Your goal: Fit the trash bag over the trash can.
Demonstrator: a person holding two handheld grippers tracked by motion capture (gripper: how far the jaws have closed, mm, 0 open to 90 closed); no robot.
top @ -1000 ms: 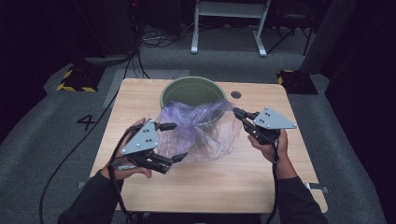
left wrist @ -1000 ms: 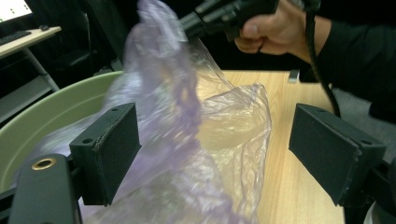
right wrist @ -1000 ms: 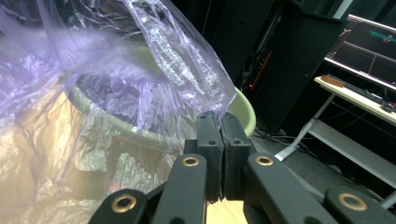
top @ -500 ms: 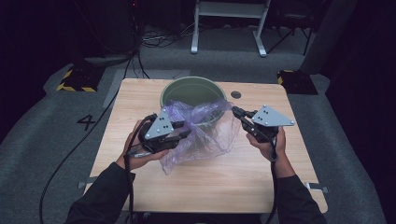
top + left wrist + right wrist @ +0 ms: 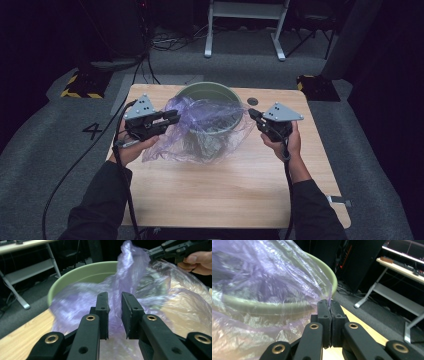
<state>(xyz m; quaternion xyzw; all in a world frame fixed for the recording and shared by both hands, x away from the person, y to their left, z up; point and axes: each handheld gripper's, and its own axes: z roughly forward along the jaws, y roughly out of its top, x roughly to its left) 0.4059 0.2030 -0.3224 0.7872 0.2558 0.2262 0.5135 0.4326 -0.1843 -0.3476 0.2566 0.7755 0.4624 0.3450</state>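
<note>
Both grippers' fingers (image 5: 329, 312) (image 5: 116, 312) work the bag's (image 5: 200, 130) edges: right clamped, left narrowing around film, beside bucket rim (image 5: 210, 86).

Dim room, table lit from above (bag edges motion-blurred).

Wooden table (image 5: 240, 185); white desk frame (image 5: 245, 25) behind; grey carpet (image 5: 60, 150).

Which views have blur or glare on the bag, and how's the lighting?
High view: dark room, lit table, soft overall. Left gripper view: purple plastic bag smeared at left near the green bucket rim; jaws sharp. Right gripper view: white glare on bag creases, background shelf soft.
</note>
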